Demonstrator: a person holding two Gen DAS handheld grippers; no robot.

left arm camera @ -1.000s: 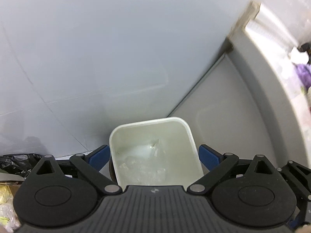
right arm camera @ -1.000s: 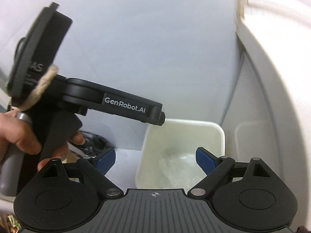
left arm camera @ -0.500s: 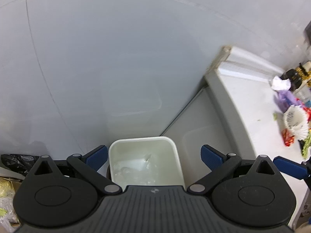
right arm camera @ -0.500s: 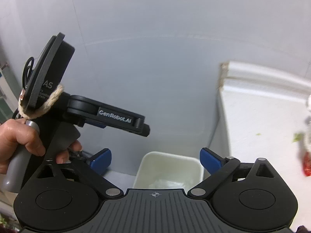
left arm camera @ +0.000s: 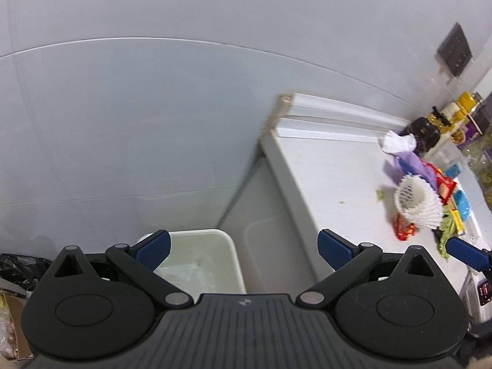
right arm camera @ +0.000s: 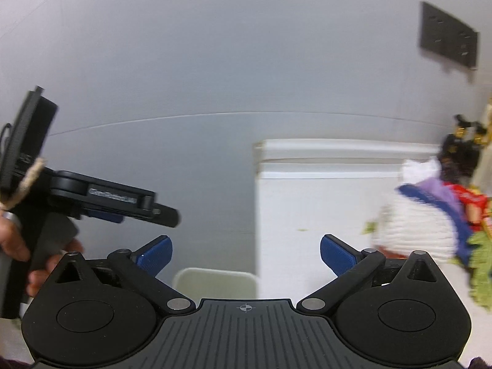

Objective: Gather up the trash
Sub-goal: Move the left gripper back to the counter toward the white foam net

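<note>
My left gripper is open and empty above a white bin that holds crumpled clear plastic. To the right, on the white counter, lies trash: a white foam fruit net, a white tissue, a purple bag and a red wrapper. My right gripper has its jaws opening wide with nothing between them. It faces the counter edge, with the foam net blurred at its right. The bin rim shows just below.
A grey wall fills the background, with a dark socket plate on it. Jars and bottles stand at the back of the counter. A black bag lies left of the bin. A hand holds the left gripper.
Both grippers have risen and swung right, away from the bin. The bin has slid to the bottom of both views, and the counter with its trash has come into sight.
</note>
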